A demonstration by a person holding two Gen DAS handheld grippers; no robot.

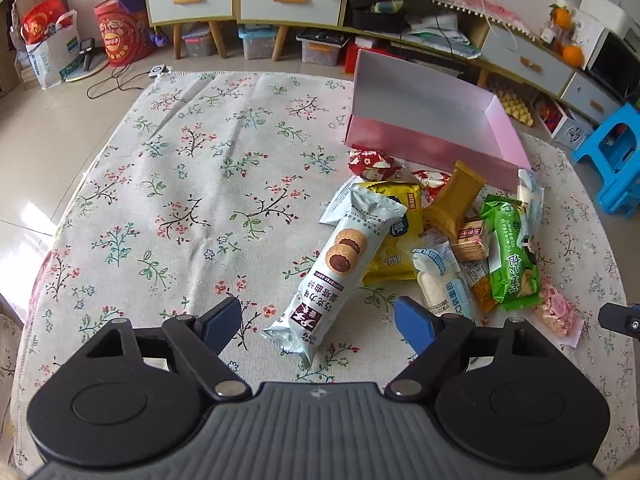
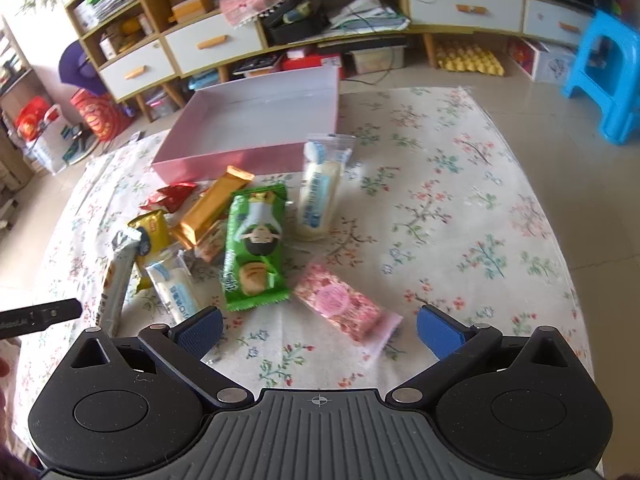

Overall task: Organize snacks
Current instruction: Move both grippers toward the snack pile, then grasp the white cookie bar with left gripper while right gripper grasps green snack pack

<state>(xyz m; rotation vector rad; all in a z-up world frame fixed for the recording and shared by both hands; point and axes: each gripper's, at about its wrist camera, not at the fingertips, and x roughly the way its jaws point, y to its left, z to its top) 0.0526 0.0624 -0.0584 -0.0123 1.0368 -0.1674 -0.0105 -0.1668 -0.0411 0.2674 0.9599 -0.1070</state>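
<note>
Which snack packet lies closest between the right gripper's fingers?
The pink flowery packet, lying apart from the pile, just ahead of the open right gripper. The green packet lies farther back.

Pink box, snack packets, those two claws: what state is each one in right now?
Pink box: open, nothing inside.
Cookie packet: sealed, lying flat.
Green packet: sealed, lying flat.
Pink packet: sealed, lying flat.
Left gripper: open, holding nothing.
Right gripper: open, holding nothing.

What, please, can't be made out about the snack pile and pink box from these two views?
- Orange-brown packet, left wrist view: mostly covered by the green packet.
- Pink box, right wrist view: its floor near the front wall is hidden.
- Red wrapper, right wrist view: print blurred, unreadable.
- Pink packet, left wrist view: label too small.
</note>
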